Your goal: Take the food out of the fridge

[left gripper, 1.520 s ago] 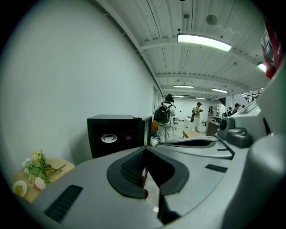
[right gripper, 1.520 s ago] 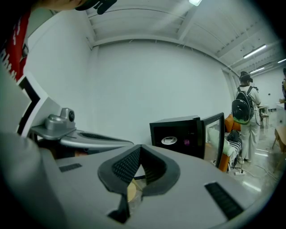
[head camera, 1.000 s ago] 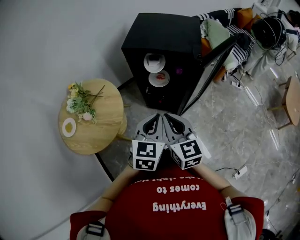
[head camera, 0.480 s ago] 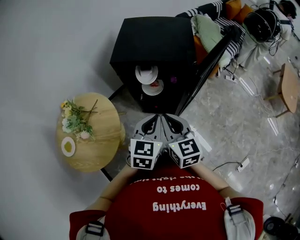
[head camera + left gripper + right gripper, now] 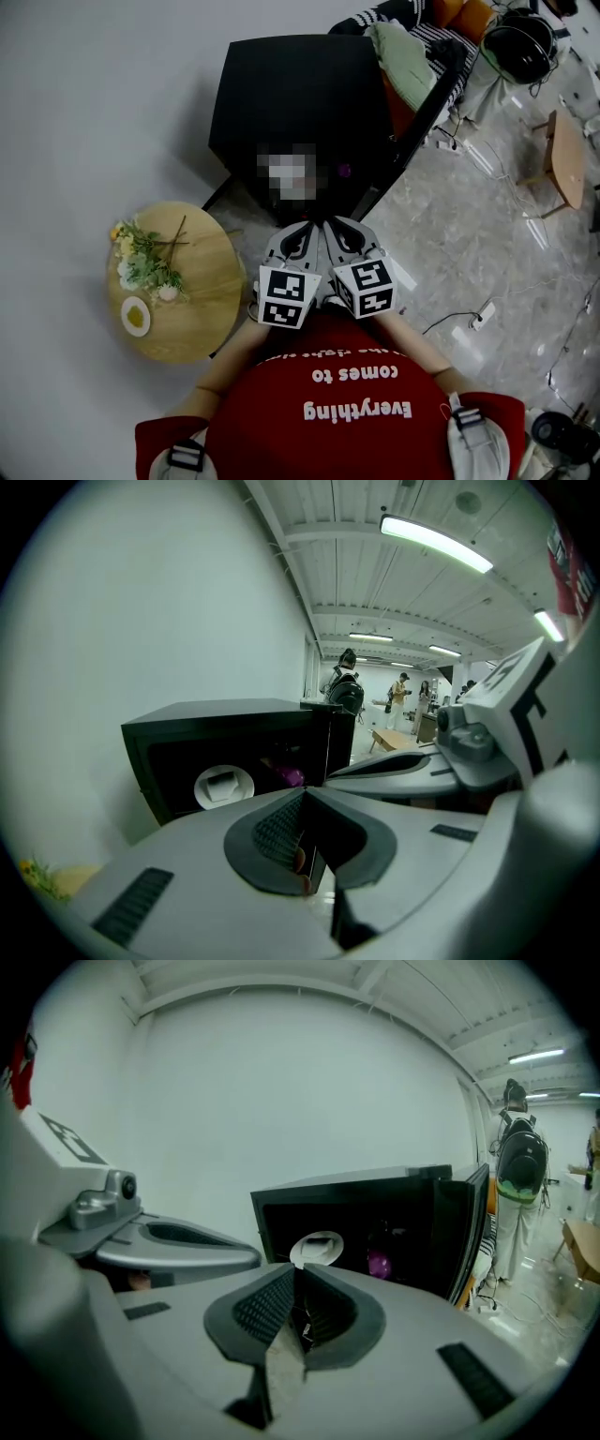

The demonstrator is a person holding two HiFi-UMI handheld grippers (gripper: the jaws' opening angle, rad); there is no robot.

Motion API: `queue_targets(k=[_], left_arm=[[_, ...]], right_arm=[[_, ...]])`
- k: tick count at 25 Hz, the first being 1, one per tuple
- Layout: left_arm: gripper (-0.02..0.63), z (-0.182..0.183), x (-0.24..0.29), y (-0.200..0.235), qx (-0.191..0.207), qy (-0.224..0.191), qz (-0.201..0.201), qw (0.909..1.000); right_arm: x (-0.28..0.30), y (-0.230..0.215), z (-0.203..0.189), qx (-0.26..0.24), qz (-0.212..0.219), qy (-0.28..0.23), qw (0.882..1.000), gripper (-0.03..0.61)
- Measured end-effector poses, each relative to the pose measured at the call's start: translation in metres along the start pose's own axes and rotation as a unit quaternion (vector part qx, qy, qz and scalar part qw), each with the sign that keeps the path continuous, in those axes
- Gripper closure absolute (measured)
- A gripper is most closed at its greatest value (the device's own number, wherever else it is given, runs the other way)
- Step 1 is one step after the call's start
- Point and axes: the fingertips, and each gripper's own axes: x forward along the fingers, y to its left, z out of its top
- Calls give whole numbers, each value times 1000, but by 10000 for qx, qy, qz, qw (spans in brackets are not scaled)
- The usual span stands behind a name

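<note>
Grey floor, black fridge straight ahead, door swung open on its right. White plate of food sits on a shelf inside, purple thing beside it. Both closed on nothing, the left hand-held gripper and right hand-held gripper hang side by side in front of the fridge, right one better lined up I'd say. Round counter left of the fridge, out of the way.

I've brought the grey left gripper and grey right gripper forward; their tips are now closer to the open front of the black box-shaped fridge, and the round wooden table has dropped back to my near left.
</note>
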Motion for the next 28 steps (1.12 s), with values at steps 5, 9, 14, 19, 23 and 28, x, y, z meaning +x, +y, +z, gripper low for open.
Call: queue_targets(k=[5,9,14,19,23,28], left_arm=[[607,-5,4,17,3,112,-28,9999],[607,-8,5,27,-56,188,-23,9998],[607,-13,7,31,94,267,10,9996],[607,-21,5,32,76,392,6,9992],[607,-26,3,39,-19,461,39,9989],[607,-32,1,43,-45,537,144,9984]], right_arm=[[30,-29,5,-30,-387,148,9991,518],[52,-60,7,-34,-838,362,9958,465],[79,-89,-1,61,-1139,655,9913,360],[96,-110,-8,106,-1415,803,9866,353],[108,-121,-16,125,-1567,944,9830,353],[125,-131,-25,211,-1660,1155,9791,351]])
